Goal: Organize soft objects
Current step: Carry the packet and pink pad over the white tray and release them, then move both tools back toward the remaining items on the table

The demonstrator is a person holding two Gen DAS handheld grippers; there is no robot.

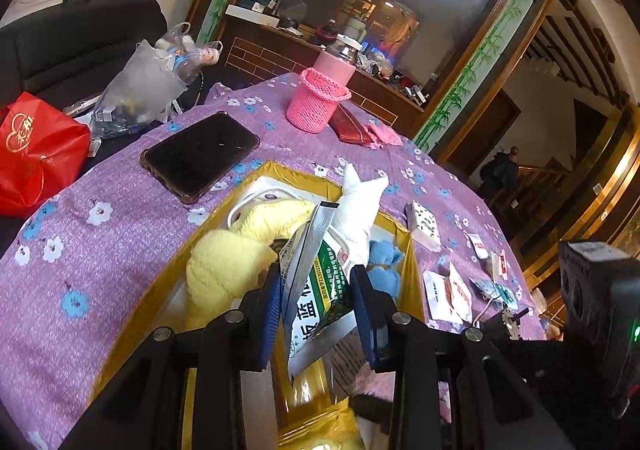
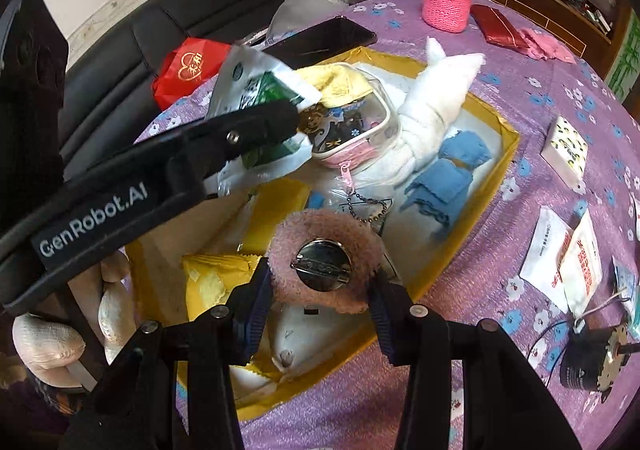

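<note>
The left gripper is closed on a green-and-white sachet, held over the gold box. The sachet looks light, floppy and slick, so its sealed edge seems the safest place to pinch. The right gripper clamps a fuzzy pink brooch, pin side up, above the same box; it seems soft around a hard metal back. In the box lie a yellow cloth, a white roll and a blue cloth. The left gripper reads "GenRobot.AI".

Your two wrist cameras looked steeply down, close over the yellow box, shared toward twelve o'clock.
</note>
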